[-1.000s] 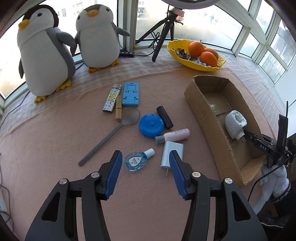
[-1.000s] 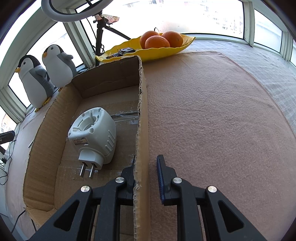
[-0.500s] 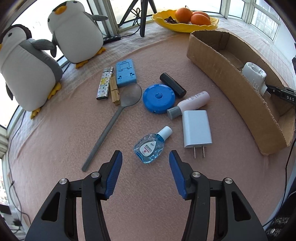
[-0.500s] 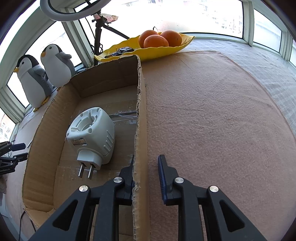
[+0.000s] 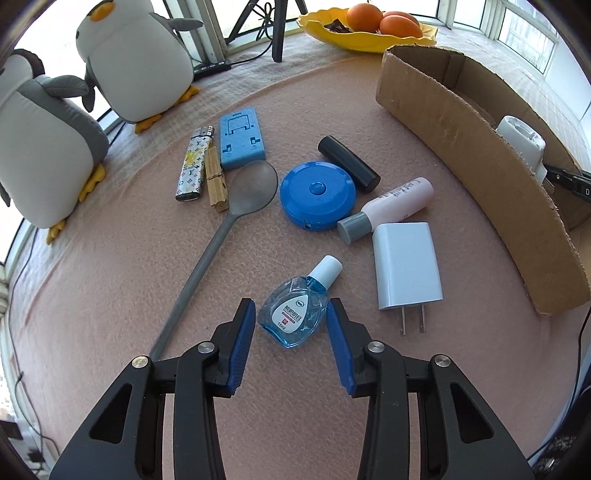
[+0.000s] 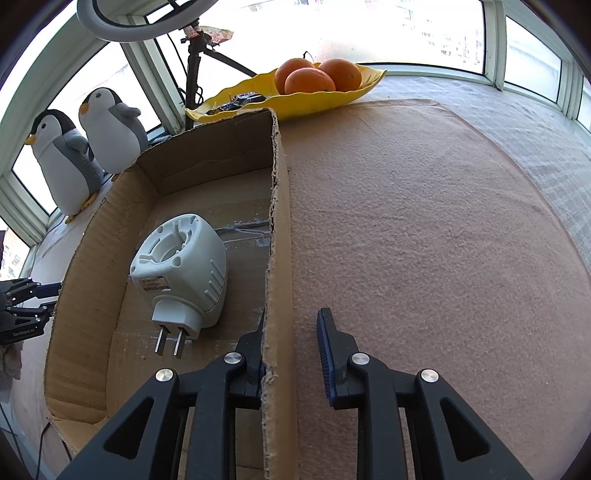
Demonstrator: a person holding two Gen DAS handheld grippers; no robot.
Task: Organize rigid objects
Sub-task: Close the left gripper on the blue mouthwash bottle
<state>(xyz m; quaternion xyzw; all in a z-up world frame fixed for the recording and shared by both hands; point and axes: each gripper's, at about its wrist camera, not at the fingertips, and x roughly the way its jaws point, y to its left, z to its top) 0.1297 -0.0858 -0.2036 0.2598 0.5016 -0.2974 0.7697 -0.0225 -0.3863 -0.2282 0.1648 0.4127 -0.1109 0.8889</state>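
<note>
My left gripper (image 5: 291,314) is open, its blue pads on either side of a small blue eye-drop bottle (image 5: 295,313) lying on the pink cloth. Beyond it lie a white charger (image 5: 405,267), a pink tube (image 5: 391,206), a blue round case (image 5: 317,190), a black cylinder (image 5: 349,163), a grey spoon (image 5: 229,218), a lighter (image 5: 194,169), a wooden clothespin (image 5: 214,179) and a blue stand (image 5: 241,137). My right gripper (image 6: 291,325) is open and straddles the right wall of the cardboard box (image 6: 279,258), which holds a white plug-in device (image 6: 181,269).
Two plush penguins (image 5: 136,59) stand at the back left. A yellow fruit dish with oranges (image 5: 365,31) and a tripod (image 5: 277,33) stand behind the box (image 5: 476,155). The box's long wall borders the objects on the right.
My left gripper has come down and forward until the eye-drop bottle lies between its pads. My right gripper has stayed on the box wall.
</note>
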